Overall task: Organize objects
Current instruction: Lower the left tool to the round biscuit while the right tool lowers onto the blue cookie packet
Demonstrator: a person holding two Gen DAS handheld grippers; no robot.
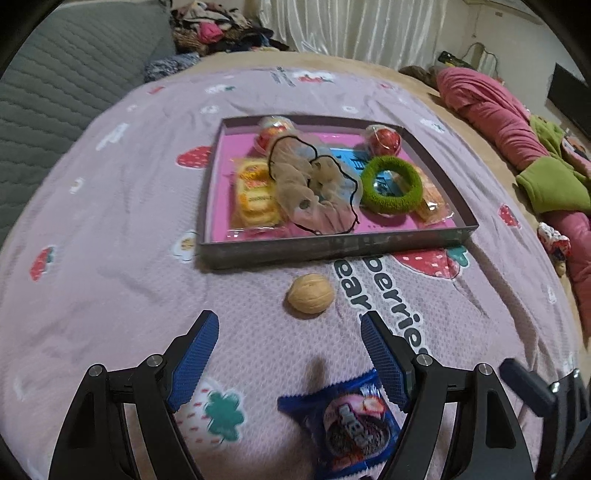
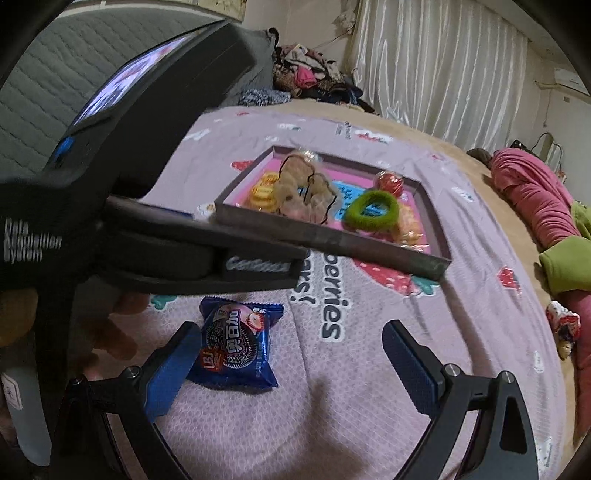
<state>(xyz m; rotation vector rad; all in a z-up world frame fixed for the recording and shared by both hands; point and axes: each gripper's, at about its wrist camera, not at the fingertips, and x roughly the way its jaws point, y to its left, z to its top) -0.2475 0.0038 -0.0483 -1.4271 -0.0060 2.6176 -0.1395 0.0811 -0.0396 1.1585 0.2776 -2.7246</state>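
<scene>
A shallow grey box [image 1: 332,249] with a pink floor lies on the bed. It holds a green hair ring [image 1: 391,185], a beige mesh scrunchie [image 1: 314,188], yellow snack packs [image 1: 255,195] and two red balls [image 1: 384,142]. A walnut [image 1: 311,294] lies on the quilt just in front of the box. My left gripper [image 1: 288,328] is open and empty, just short of the walnut. A blue cookie packet [image 2: 238,341] lies nearer, also in the left wrist view [image 1: 351,424]. My right gripper [image 2: 291,339] is open and empty, the packet by its left finger.
The pink strawberry-print quilt [image 1: 110,221] covers the bed. Pink and green clothes [image 1: 517,129] lie along the right edge. A clothes pile [image 1: 221,29] and curtains are at the back. The left gripper's body [image 2: 129,184] fills the right wrist view's left side.
</scene>
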